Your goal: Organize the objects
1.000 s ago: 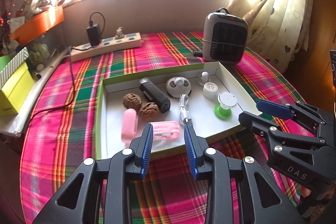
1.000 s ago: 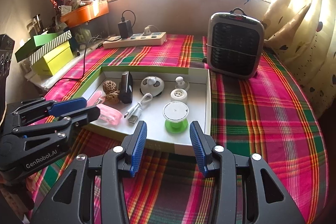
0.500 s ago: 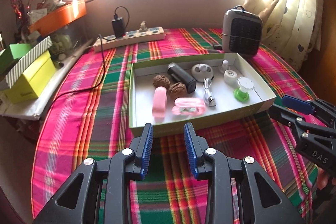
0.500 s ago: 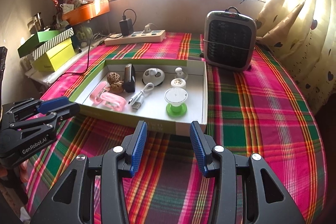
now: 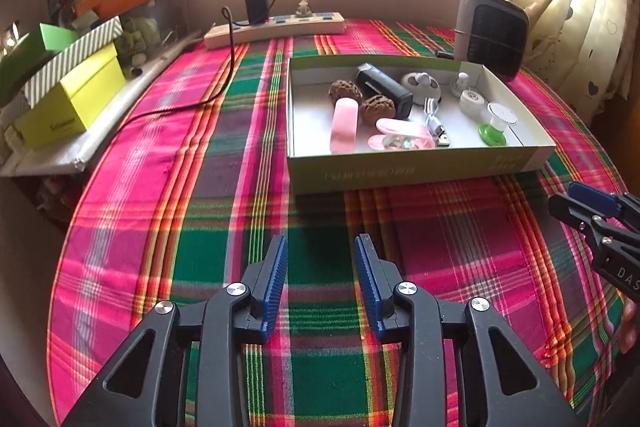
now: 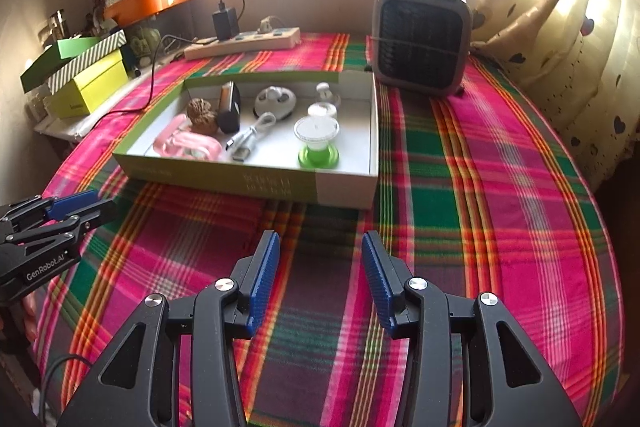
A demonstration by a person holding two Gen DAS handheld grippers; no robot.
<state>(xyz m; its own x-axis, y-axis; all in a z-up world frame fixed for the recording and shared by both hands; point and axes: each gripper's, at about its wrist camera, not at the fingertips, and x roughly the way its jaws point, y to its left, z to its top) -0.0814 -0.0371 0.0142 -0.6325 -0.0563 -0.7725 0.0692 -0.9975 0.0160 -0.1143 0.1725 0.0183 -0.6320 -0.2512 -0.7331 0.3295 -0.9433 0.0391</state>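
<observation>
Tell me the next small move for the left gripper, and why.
Probably pull it clear and stop. The left gripper is empty, its jaws just opened wider with nothing between them, and it hangs over bare tablecloth. The small items already lie inside the box.

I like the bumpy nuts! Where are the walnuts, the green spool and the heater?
walnuts [image 5: 374, 105]: left wrist view, top of the nearer nut.
green spool [image 6: 317, 155]: right wrist view, its green base.
heater [image 6: 420, 37]: right wrist view, middle of its dark grille.
</observation>
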